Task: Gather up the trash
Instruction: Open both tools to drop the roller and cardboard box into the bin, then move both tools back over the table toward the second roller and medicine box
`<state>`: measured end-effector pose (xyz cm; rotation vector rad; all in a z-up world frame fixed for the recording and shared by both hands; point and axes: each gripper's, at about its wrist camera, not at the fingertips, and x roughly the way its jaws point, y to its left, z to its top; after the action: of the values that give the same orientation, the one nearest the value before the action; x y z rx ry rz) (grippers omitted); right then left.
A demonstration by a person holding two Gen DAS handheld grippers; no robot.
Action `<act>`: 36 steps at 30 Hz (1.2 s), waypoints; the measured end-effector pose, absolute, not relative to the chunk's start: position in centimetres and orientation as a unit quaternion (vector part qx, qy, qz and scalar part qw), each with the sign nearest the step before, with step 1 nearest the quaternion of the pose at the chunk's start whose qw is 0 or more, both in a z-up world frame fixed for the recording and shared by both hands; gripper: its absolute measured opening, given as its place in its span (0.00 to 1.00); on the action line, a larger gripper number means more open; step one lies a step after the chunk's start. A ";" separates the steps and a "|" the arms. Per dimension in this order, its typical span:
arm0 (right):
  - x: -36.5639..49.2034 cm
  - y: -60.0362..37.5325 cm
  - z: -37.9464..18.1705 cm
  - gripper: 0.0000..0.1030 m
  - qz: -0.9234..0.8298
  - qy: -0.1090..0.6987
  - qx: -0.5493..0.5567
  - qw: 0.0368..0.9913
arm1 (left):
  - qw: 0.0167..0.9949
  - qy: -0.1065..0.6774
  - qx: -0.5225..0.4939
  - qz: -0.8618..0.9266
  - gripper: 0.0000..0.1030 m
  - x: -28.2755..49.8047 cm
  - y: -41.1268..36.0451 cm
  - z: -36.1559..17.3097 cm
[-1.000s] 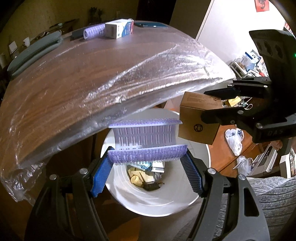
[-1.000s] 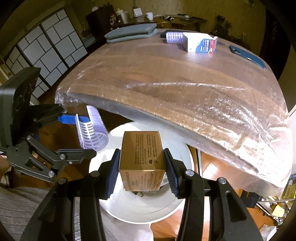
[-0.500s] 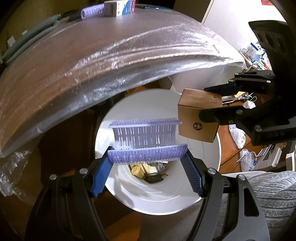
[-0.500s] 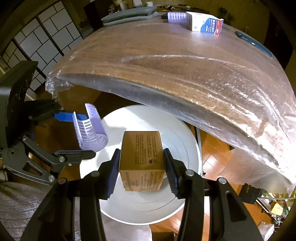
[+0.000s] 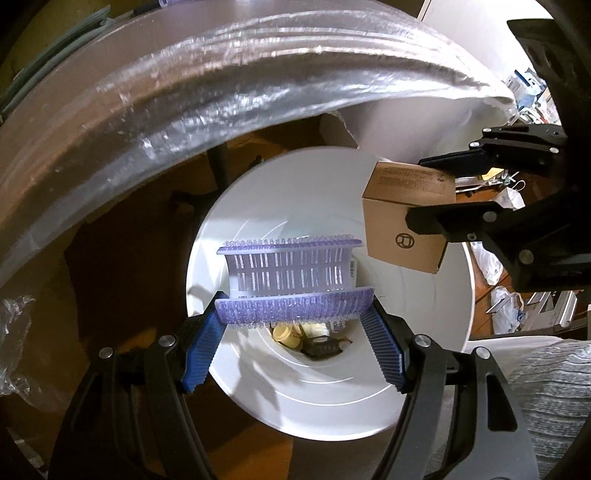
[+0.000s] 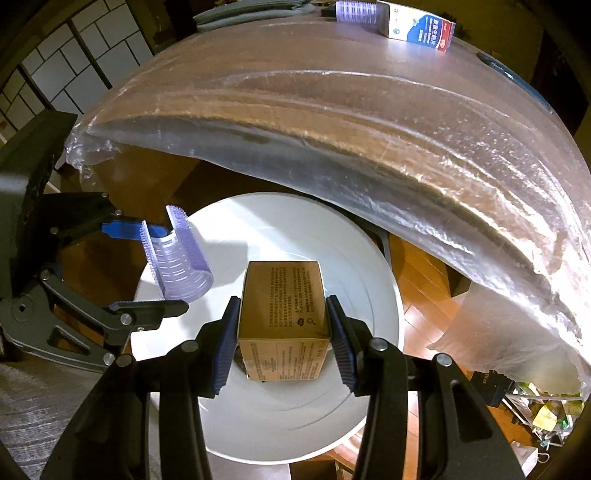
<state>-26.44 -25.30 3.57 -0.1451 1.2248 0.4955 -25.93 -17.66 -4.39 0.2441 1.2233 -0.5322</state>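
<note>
Setting: wooden floor under a plastic-wrapped table (image 6: 369, 122) whose edge arcs across the top of both views; a white bin (image 5: 436, 295) stands below it, filling the middle of each frame.
Change: over the last second both views have swung off the tabletop and down onto the bin; the table edge has climbed toward the upper frame and the bin mouth has grown to fill the centre.
Left gripper (image 5: 293, 349): jaws clamped on the ends of a purple hair roller (image 5: 291, 280), which sits lower centre in the left view, over the bin opening.
Right gripper (image 6: 282, 345): jaws pressed on both sides of a brown cardboard box (image 6: 282, 299), centre of the right view, directly above the bin's white interior; in the left view the same box shows at right, over the rim.
Bin contents: yellowish scraps (image 5: 286, 334) and something dark at the bottom, just below the roller in the left view; too small to name.
Left behind: a blue-and-white carton (image 6: 421, 24) and a second purple roller (image 6: 356, 9) at the top edge of the right view, on the table.
Meaning: both items now look placed for release, so the drop seems the step in hand.
Risk: the roller lies nearer the bin's left wall; it could bounce on the rim.
</note>
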 end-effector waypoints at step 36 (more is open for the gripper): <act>-27.8 -25.8 4.2 0.79 0.202 0.541 -0.071 0.813 | 0.795 0.552 0.099 -0.231 0.87 -25.3 -16.8 -2.9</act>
<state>-27.82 -25.81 4.18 -0.1518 1.1544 0.4310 -25.30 -16.76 -2.90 0.2126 1.1851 -0.4972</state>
